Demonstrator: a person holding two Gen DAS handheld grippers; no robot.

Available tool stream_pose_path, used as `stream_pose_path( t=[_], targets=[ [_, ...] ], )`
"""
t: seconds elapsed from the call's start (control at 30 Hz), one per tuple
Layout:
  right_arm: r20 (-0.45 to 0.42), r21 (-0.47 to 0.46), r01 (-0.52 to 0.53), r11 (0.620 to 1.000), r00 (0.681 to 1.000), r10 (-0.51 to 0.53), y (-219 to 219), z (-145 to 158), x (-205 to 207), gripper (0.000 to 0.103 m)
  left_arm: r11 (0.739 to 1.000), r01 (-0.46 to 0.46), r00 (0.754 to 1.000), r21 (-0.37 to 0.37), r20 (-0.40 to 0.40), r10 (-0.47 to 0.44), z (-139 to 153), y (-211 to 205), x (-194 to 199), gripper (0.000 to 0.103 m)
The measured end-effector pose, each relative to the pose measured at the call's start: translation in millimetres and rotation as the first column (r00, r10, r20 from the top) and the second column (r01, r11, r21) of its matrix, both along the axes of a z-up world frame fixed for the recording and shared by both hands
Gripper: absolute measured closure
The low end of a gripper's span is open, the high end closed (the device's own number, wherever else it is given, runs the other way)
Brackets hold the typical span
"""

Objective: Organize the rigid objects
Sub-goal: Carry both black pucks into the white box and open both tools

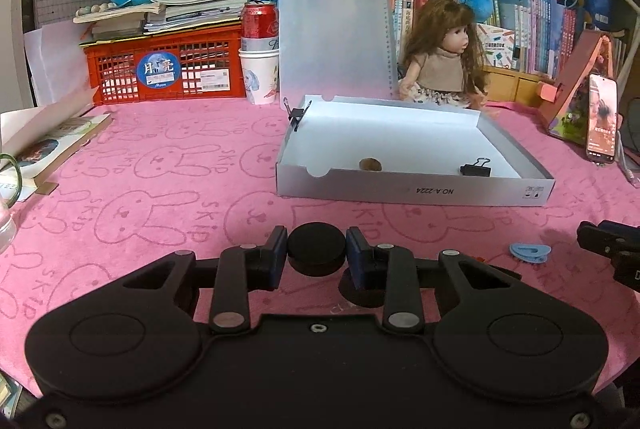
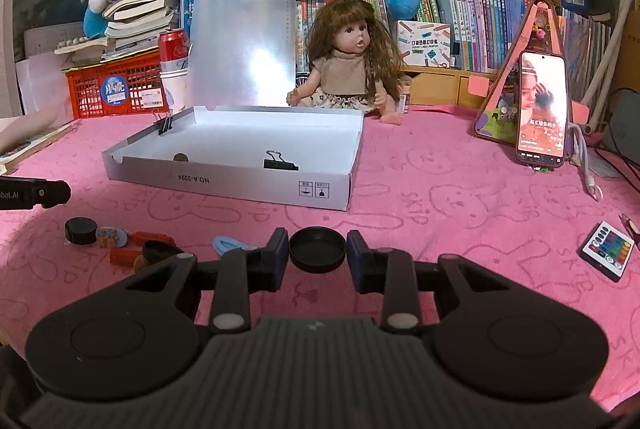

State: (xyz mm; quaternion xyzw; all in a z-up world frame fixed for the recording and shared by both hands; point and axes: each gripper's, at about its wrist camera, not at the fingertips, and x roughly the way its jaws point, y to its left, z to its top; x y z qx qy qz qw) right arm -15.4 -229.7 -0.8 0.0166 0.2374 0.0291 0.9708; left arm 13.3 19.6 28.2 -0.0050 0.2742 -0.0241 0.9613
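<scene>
Your desk [image 2: 440,197] is covered by a soft pink towel-textured cloth printed with rabbit outlines, with bare cloth between you and the shallow white cardboard box [image 2: 240,185]. The box is rectangular and low-walled, and its near wall faces both grippers. Inside it lie a black metal binder clip [image 2: 280,162] and a small round brown piece [image 1: 370,164]; a second black binder clip [image 2: 163,125] is clamped on the far left wall. Behind the box, a translucent plastic clipboard [image 2: 240,49] and a long-haired doll in a beige top [image 2: 348,69] stand upright.

Your left gripper [image 1: 317,249] pinches a solid black round disc [image 1: 317,247] above the cloth. Your right gripper [image 2: 317,249] pinches a black round dished lid [image 2: 317,248] by its rim.

On the cloth to the left of the right gripper lie a black puck [image 2: 81,229], an orange block [image 2: 128,256] and a flat blue plastic clip [image 2: 228,243]. A small white remote control [image 2: 607,249] lies well apart at the right.
</scene>
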Motion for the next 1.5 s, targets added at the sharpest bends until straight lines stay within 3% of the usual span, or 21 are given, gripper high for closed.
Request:
stream_pose_path(
  t=[1.5],
  targets=[
    [0.045, 0.02, -0.004, 1.0, 0.999, 0.003, 6.0, 13.2, 11.6, 0.067, 0.997, 0.064, 0.998, -0.032, -0.01, -0.065, 13.1, -18.3, 23.4, 0.072]
  ],
)
